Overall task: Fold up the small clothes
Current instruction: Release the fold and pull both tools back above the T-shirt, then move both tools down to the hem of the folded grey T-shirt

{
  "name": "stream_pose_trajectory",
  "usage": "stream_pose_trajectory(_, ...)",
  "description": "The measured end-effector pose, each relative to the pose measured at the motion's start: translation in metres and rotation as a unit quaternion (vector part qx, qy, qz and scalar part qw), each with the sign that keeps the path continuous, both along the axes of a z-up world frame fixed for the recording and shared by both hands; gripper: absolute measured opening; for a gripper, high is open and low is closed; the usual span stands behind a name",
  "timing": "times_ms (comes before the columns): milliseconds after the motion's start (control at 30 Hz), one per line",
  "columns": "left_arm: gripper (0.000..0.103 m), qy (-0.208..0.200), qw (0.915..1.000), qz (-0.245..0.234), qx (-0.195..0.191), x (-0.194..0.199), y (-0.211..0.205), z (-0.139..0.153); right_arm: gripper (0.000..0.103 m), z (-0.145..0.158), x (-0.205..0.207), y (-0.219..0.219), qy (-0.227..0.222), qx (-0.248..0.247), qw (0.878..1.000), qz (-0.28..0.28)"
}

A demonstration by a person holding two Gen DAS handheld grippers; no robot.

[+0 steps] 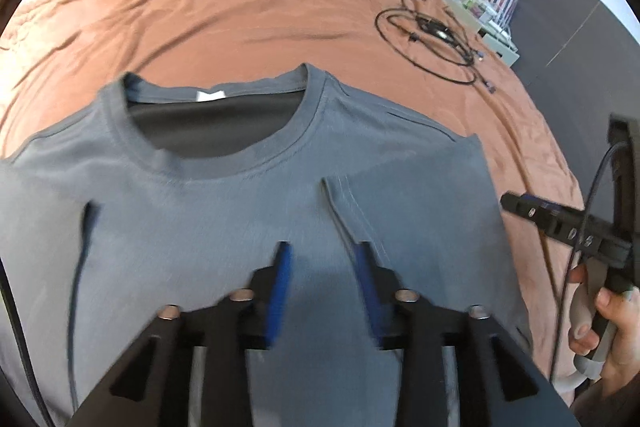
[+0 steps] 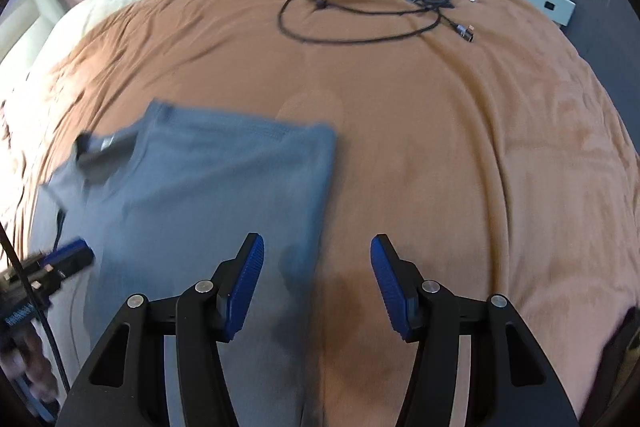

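Left wrist view showed the grey T-shirt [image 1: 224, 195] lying flat on the brown blanket [image 1: 248, 11], its collar toward 12 o'clock and a white label inside the neck. Both sleeves were folded inward over the body of the shirt. The left gripper [image 1: 323, 255] hung above the lower chest of the shirt with its blue pads apart at a middle width, and nothing was between them. The picture was blurred around the fingers. At 3 o'clock the right gripper [image 1: 510, 203] came in from the edge, and a hand [image 1: 608, 323] held its handle.

Right wrist view showed the right gripper [image 2: 317, 247] with its fingers parted about halfway and nothing between them. It was above the right edge of the shirt [image 2: 208, 187], which lay toward 9 o'clock from it, while bare blanket [image 2: 460, 147] lay toward 3 o'clock. At 12 o'clock a coil of black cables [image 2: 372, 7] rested on the blanket, well apart from the shirt. The left gripper [image 2: 70, 253] showed at 9 o'clock, blurred
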State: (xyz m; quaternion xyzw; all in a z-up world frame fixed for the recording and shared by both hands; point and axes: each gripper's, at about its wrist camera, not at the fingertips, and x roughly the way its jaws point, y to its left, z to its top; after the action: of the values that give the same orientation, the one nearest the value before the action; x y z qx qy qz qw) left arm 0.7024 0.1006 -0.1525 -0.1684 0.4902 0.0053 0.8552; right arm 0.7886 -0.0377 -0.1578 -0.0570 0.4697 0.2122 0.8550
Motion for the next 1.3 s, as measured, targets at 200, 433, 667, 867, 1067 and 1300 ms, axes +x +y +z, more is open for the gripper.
stream_pose_trajectory(200, 0.049, -0.001, 1.0000, 0.010, -0.001, -0.056, 0.009, 0.016, 0.054, -0.018, -0.043, -0.011, 0.017, -0.049, 0.999, -0.005)
stream_pose_trajectory(433, 0.050, -0.005, 0.9996, 0.025, 0.008, -0.126, 0.021, 0.031, 0.054, -0.007, -0.085, -0.038, 0.006, -0.057, 0.998, -0.035)
stream_pose_trajectory(667, 0.071, -0.040, 0.9982, 0.039, 0.022, -0.193, 0.034, 0.055, 0.056, 0.025, -0.148, -0.062, -0.013, -0.014, 0.998, -0.056)
stream_pose_trajectory(867, 0.090, -0.079, 0.9949, 0.048, 0.040, -0.248, 0.043, 0.078, 0.081, 0.047, -0.213, -0.082, -0.043, 0.026, 0.997, -0.057)
stream_pose_trajectory(1067, 0.092, -0.103, 0.9910, 0.056, 0.066, -0.293, 0.049, 0.088, 0.089, 0.056, -0.283, -0.104, -0.076, 0.039, 0.995, -0.054)
stream_pose_trajectory(1300, 0.092, -0.135, 0.9857, 0.059, 0.083, -0.356, 0.047, 0.101, 0.090, 0.052, -0.344, -0.134, -0.094, 0.059, 0.992, -0.061)
